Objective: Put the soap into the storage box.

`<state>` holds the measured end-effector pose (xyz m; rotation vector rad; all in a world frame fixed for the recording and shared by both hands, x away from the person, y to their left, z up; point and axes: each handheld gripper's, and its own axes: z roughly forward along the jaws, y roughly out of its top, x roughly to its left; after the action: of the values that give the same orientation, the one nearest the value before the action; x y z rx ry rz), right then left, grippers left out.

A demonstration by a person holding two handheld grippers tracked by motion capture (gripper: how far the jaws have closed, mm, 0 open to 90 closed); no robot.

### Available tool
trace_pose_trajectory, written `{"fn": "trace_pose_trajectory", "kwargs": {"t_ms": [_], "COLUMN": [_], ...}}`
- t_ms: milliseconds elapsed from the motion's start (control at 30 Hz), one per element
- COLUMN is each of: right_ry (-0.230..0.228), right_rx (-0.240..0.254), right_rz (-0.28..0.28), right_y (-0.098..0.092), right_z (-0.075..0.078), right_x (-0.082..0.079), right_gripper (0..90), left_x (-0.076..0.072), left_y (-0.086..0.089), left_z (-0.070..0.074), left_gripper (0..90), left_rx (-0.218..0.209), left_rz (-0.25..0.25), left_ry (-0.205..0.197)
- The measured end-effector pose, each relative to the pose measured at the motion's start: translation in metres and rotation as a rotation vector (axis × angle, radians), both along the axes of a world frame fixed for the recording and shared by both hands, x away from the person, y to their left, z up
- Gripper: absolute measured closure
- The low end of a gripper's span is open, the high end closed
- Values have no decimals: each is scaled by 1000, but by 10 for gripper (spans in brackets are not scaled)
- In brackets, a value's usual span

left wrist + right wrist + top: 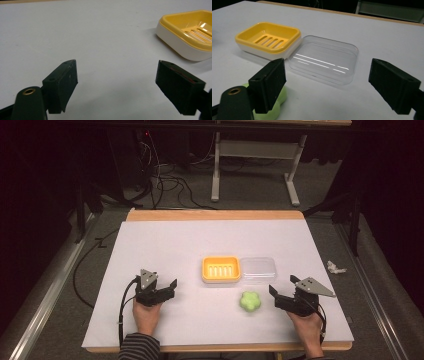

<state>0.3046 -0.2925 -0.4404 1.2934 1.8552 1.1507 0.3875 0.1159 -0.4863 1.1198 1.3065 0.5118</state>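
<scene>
A yellow soap dish (221,269) with a slotted tray sits mid-table, and its clear lid (258,269) lies touching it on the right. A green flower-shaped soap (249,301) rests in front of the lid. My left gripper (169,284) stands open left of the dish, nothing between its jaws. My right gripper (282,291) stands open right of the soap. The left gripper view has the dish (190,33) at far right beyond the open gripper (117,62). In the right gripper view the soap (273,107) sits partly behind the left jaw, with the dish (268,40) and lid (325,58) beyond the open gripper (328,62).
A white sheet (165,245) covers the wooden table. A crumpled scrap of paper (335,267) lies on the floor to the right. Cables (165,180) and the legs of another table (255,165) stand behind the far edge.
</scene>
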Motion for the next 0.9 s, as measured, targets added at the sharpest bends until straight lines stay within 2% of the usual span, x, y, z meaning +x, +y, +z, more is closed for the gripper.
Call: {"fn": "trace_pose_trajectory", "kwargs": {"t_ms": [200,467,733,900], "right_ry": [18,98,154,181], "right_rx": [-10,-54,-88,-132], "right_rz": [48,120,175,199], "right_y": [16,32,50,61], "right_z": [4,8,4,-1], "right_x": [-3,-6,-6,-2], "right_gripper": [147,159,160,156], "left_x": [0,0,0,0], "left_y": [0,0,0,0], "left_z": [0,0,0,0], "left_gripper": [178,174,174,174], "left_rx": [2,-1,-3,-2], "left_rz": [0,1,1,3], "left_ry": [-1,-4,-2,0]}}
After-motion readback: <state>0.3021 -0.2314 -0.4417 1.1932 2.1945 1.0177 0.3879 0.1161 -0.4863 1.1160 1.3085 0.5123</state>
